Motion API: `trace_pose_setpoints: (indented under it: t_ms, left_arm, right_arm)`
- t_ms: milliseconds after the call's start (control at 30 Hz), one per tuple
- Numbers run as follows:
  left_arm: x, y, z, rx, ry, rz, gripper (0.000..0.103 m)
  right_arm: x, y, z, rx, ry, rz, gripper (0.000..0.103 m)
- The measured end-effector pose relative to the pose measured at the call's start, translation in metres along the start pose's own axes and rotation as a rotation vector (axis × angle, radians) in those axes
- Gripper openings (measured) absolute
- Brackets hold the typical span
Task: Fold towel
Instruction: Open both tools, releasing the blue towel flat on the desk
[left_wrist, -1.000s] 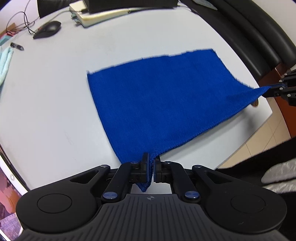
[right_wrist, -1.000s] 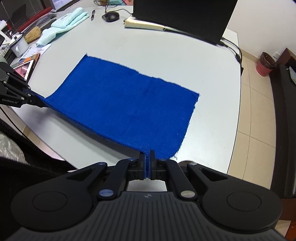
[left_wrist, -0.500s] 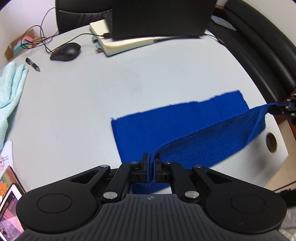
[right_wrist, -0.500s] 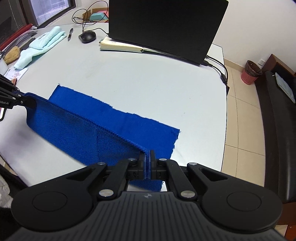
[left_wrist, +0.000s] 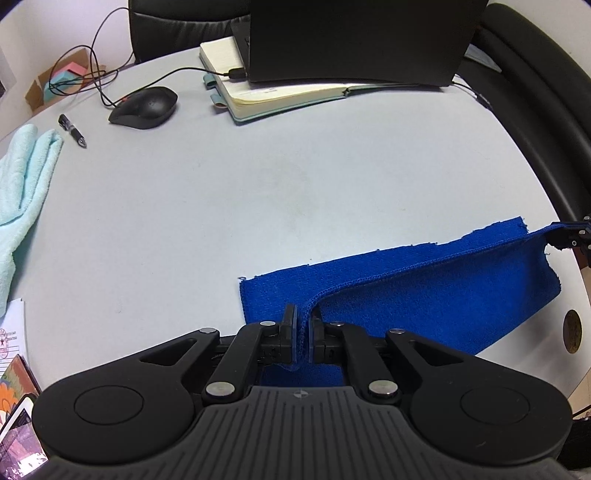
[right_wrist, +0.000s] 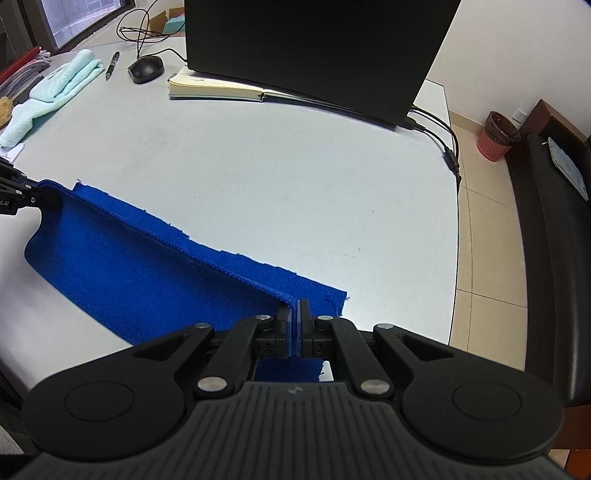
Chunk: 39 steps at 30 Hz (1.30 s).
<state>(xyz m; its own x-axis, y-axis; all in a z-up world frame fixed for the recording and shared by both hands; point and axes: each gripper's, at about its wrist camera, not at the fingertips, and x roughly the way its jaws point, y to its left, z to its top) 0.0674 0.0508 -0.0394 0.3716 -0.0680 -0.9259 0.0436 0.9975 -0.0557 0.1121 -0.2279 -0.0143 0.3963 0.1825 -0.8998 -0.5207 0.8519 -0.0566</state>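
A blue towel (left_wrist: 436, 295) lies on the grey table (left_wrist: 258, 206), its near half lifted and carried over the far half. My left gripper (left_wrist: 302, 326) is shut on one near corner. My right gripper (right_wrist: 294, 321) is shut on the other near corner of the towel (right_wrist: 147, 269). The held hem runs taut between them, just short of the towel's far edge. The right gripper's tip shows at the left wrist view's right edge (left_wrist: 570, 236); the left gripper's tip shows at the right wrist view's left edge (right_wrist: 22, 194).
A black laptop (right_wrist: 314, 48) on an open notebook (right_wrist: 218, 86) stands at the back. A black mouse (left_wrist: 146, 107), a pen (left_wrist: 72, 130) and a light-green towel (left_wrist: 22, 184) lie at the back left. Papers (left_wrist: 9, 339) sit near left. The table edge and floor are to the right (right_wrist: 484, 258).
Both grippers have carried the towel's near edge up and forward over the far half, so less of the far half shows.
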Motion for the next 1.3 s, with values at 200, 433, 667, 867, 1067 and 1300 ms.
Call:
trace_pose_setpoints:
  t_ms: [200, 433, 667, 867, 1067, 1300]
  left_arm:
    - [0.013, 0.004, 0.005, -0.005, 0.020, 0.005, 0.011]
    - [0.020, 0.010, 0.008, -0.023, 0.023, 0.025, 0.033]
    - [0.018, 0.024, 0.007, -0.078, 0.012, 0.052, 0.037]
    - [0.014, 0.028, 0.007, -0.093, 0.006, 0.050, 0.037]
    - [0.010, 0.026, 0.005, -0.085, -0.005, 0.045, 0.037]
    - [0.001, 0.019, 0.002, -0.076, -0.023, 0.033, 0.037]
  right_arm:
    - [0.017, -0.002, 0.009, -0.010, 0.027, 0.000, 0.003]
    - [0.027, -0.004, 0.014, -0.003, 0.046, -0.017, 0.013]
    - [0.024, -0.008, 0.016, 0.021, 0.008, -0.089, 0.045]
    - [0.019, -0.009, 0.017, 0.031, -0.013, -0.121, 0.046]
    - [0.009, -0.013, 0.018, 0.070, -0.053, -0.127, 0.049]
    - [0.000, -0.014, 0.018, 0.084, -0.068, -0.121, 0.053]
